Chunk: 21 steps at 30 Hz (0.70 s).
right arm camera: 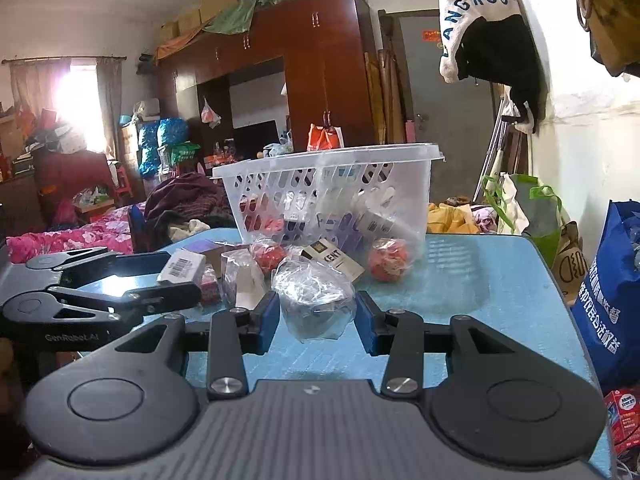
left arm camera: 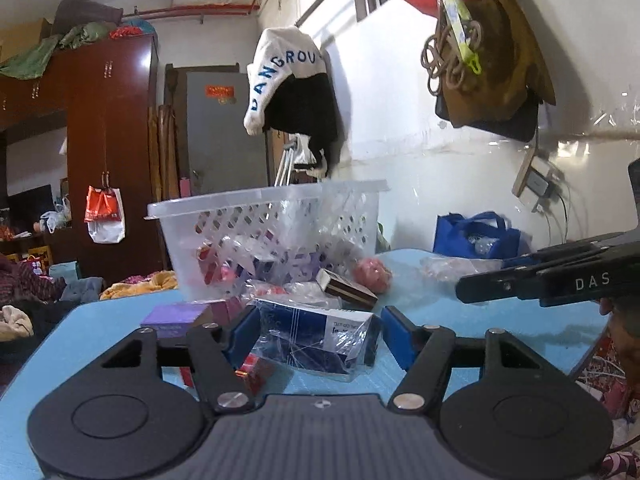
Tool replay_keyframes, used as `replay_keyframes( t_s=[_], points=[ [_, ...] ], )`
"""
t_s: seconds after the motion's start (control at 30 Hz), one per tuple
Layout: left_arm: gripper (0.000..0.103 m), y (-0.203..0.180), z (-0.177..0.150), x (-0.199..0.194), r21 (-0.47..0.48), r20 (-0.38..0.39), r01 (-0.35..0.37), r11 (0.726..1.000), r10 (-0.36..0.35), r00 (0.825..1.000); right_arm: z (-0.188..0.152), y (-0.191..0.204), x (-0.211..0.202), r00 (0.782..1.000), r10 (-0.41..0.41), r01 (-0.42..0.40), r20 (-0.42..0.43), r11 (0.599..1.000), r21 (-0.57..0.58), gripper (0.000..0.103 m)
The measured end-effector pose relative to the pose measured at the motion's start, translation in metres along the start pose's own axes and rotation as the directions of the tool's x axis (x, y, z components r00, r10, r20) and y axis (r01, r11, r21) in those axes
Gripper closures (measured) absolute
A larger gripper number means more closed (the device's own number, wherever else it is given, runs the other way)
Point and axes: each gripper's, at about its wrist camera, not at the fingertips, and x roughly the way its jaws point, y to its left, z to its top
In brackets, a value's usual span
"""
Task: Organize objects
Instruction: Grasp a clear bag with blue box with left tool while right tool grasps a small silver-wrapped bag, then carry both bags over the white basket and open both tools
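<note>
A: On the blue bench (right arm camera: pixel 480 280), what sits by each tool?
B: The left tool (left arm camera: pixel 316 330) is spread around a dark blue box (left arm camera: pixel 316 340); the right tool (right arm camera: pixel 316 316) is spread around a clear-wrapped bundle (right arm camera: pixel 314 300).
A: The basket (right arm camera: pixel 332 196)?
B: Behind them, upright, partly filled.

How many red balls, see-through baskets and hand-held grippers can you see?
Red balls outside the basket: 2
See-through baskets: 1
Hand-held grippers: 2, left hand-held gripper, right hand-held gripper
Total: 5
</note>
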Motion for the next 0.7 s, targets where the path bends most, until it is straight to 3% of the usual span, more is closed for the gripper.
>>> replay_keyframes(
  t_s=[0.7],
  points=[
    [0.034, 0.021, 0.002, -0.005, -0.036, 0.06, -0.044, 0.998, 0.046, 0.997, 0.001, -0.002, -0.002, 1.0, -0.005, 0.005, 0.005, 1.0, 0.002, 0.058]
  ],
)
